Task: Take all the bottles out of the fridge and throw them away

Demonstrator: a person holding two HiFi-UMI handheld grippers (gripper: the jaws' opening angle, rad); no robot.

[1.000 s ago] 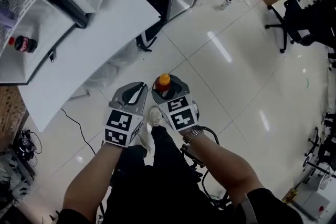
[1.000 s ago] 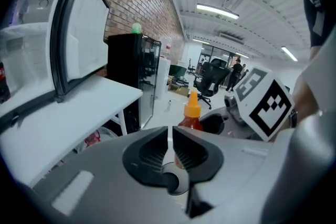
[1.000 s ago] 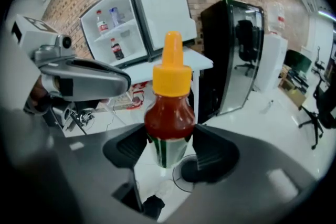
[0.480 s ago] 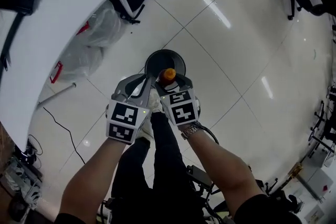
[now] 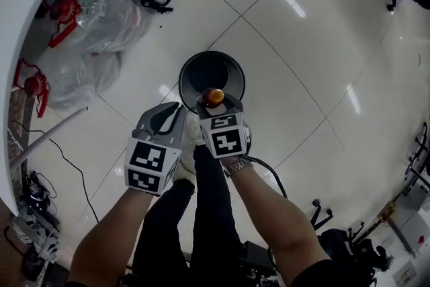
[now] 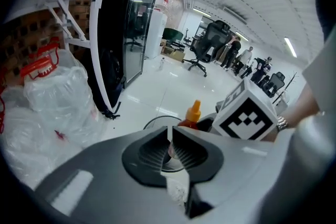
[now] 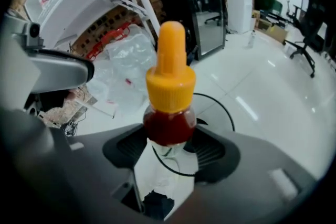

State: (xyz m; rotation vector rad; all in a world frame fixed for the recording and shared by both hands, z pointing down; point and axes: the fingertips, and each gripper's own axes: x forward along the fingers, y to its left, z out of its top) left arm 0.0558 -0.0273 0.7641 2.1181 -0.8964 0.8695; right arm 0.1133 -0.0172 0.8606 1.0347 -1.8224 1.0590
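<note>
The right gripper (image 5: 216,106) has its jaws wide and pressed around a little bottle (image 7: 169,113) of red stuff with an orange cap. The bottle stands straight up, just above the near edge of the black bin (image 5: 195,67), maybe not quite over the hole. The left gripper (image 6: 170,147) is beside the bottle, jaws closed on nothing. A second ago the fridge showed and no bin did

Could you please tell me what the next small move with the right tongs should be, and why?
Probably ease the right tongs forward a little before letting go: they are clamped on the bottle, which in the head view sits at the near rim of the bin, not yet over its opening.
</note>
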